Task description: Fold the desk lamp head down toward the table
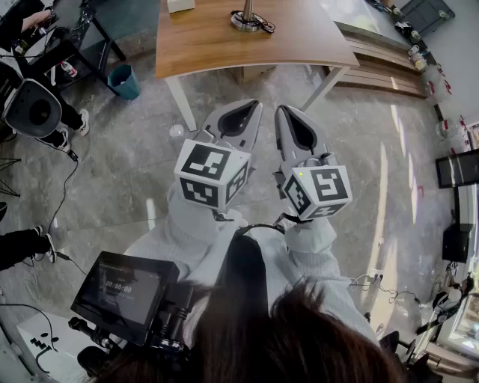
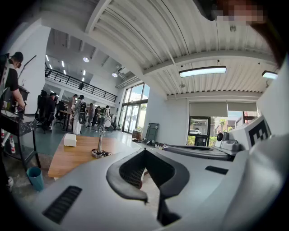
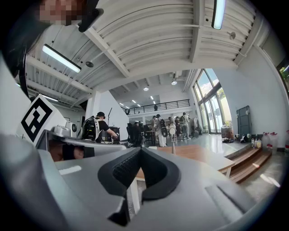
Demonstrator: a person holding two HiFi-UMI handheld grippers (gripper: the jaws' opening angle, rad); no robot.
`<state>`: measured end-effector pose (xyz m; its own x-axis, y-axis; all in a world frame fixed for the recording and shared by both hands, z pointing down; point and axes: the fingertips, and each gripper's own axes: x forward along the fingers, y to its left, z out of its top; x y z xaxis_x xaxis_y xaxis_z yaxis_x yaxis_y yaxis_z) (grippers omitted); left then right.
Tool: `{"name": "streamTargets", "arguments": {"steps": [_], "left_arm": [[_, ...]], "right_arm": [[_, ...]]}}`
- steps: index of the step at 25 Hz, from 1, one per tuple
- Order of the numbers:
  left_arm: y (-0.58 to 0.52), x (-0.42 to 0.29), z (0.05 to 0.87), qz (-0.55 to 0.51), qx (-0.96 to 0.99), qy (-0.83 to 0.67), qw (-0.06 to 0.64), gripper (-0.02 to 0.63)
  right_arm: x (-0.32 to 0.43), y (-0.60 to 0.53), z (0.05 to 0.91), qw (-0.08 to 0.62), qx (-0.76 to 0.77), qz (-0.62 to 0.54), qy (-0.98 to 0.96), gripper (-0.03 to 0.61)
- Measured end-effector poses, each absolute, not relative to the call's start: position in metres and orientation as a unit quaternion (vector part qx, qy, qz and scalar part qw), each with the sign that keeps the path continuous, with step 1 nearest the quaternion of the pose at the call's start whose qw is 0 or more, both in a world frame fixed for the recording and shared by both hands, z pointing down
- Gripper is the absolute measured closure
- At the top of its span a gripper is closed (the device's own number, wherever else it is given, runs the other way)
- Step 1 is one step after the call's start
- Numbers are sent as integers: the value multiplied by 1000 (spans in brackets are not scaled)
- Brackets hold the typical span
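The desk lamp (image 1: pixel 248 18) stands on the wooden table (image 1: pixel 224 41) at the top of the head view; there I see only its round base, cable and lower pole. In the left gripper view the lamp (image 2: pixel 100 143) rises upright on a thin silver pole, its head up at the top. The right gripper view shows the lamp (image 3: pixel 173 140) far off, also upright. My left gripper (image 1: pixel 253 105) and right gripper (image 1: pixel 284 110) hover side by side over the floor, short of the table's near edge. Both are shut with nothing between the jaws.
A white box (image 2: pixel 70 140) lies on the table's far left end. A teal bin (image 1: pixel 123 81) stands on the floor left of the table. Wooden steps (image 1: pixel 382 71) run along the right. People (image 2: pixel 77 115) and desks are in the background, and a monitor rig (image 1: pixel 123 288) sits by my left side.
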<state>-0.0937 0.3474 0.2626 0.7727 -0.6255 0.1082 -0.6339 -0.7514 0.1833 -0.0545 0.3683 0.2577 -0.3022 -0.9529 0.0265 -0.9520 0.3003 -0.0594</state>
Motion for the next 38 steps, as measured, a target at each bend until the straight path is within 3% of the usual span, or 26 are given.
{"name": "streamTargets", "arguments": {"steps": [25,38], "left_arm": [[352,-68,283,32,925,-361,115,612],[140,-33,293,26,922,-369,119,612]], "right_arm": [[-20,378,277,7,-585,-56,809,577],[26,174,290,-11,-589,-53,806,577]]}}
